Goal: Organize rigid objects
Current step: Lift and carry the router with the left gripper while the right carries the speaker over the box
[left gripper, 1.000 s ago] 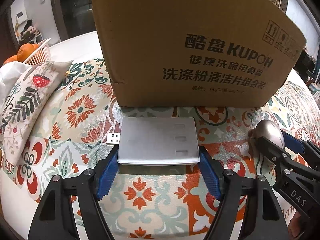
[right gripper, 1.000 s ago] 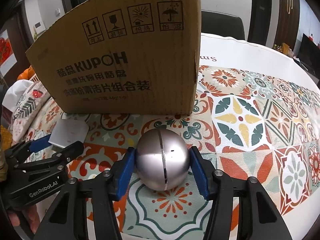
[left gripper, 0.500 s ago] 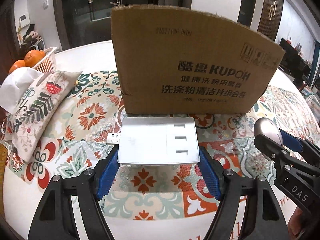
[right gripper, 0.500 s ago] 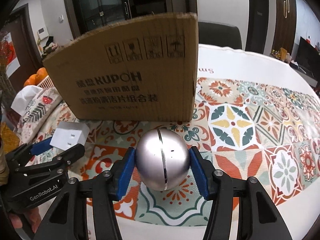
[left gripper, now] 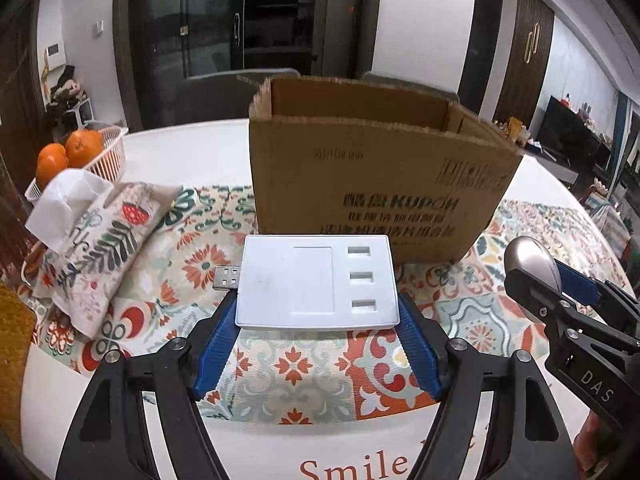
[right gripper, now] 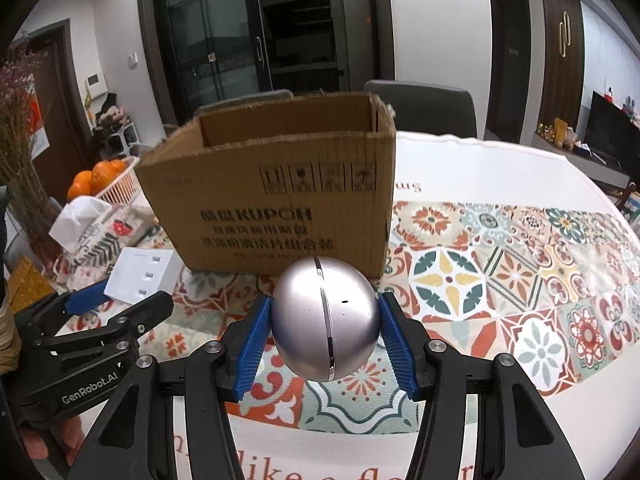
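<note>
My left gripper (left gripper: 318, 320) is shut on a flat white USB hub (left gripper: 318, 280) with a metal plug at its left side, held in the air in front of an open cardboard box (left gripper: 372, 184). My right gripper (right gripper: 324, 328) is shut on a silver egg-shaped object (right gripper: 325, 316), also held above the table. The box (right gripper: 272, 204) stands ahead of both grippers, its open top visible. In the left wrist view the right gripper (left gripper: 556, 280) with the silver egg (left gripper: 528, 260) is at the right. In the right wrist view the left gripper (right gripper: 116, 304) with the hub (right gripper: 140, 276) is at the left.
A patterned tile mat (right gripper: 500, 280) covers the white round table (left gripper: 180, 148). A fabric tissue pouch (left gripper: 100, 248) and a white basket of oranges (left gripper: 76, 156) sit at the left. Chairs (right gripper: 420, 104) stand behind the box.
Both grippers have risen and pulled back from the box with their objects; the box looks smaller and its open top and inner walls now show.
</note>
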Available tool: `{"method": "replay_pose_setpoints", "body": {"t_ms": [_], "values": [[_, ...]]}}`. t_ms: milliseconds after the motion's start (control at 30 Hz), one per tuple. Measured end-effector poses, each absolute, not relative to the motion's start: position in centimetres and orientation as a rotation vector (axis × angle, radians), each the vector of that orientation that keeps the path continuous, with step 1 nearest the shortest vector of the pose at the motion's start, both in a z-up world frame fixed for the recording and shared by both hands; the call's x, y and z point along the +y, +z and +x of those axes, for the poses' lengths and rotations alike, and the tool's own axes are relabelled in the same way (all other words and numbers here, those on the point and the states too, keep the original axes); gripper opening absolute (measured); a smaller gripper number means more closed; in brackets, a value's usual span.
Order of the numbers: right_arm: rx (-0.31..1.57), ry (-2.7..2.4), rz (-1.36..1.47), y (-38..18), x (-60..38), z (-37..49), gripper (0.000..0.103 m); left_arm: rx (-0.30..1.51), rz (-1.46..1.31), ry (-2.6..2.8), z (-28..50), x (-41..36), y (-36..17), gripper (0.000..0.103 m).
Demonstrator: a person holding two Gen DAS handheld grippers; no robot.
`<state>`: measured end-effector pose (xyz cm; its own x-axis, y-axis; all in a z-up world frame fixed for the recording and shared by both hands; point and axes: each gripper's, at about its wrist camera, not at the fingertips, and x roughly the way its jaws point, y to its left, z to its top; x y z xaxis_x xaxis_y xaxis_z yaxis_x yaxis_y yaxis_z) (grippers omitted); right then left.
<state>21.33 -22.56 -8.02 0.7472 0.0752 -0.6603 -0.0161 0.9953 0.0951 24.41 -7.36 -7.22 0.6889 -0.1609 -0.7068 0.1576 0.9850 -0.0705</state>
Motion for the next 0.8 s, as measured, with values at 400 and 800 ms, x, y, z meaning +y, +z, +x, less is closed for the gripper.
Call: {"method": "replay_pose_setpoints", "body": {"t_ms": [400, 800], "values": [[0.620, 0.044, 0.092, -4.1, -22.4, 19.8, 0.055, 0.688, 0.003, -0.202, 23.6, -6.9, -3.2, 0.075], [0.526, 0.051, 0.088, -0.5, -21.8, 20.3, 0.055, 0.615, 0.001, -0.221, 24.5, -6.8, 0.5, 0.075]]}}
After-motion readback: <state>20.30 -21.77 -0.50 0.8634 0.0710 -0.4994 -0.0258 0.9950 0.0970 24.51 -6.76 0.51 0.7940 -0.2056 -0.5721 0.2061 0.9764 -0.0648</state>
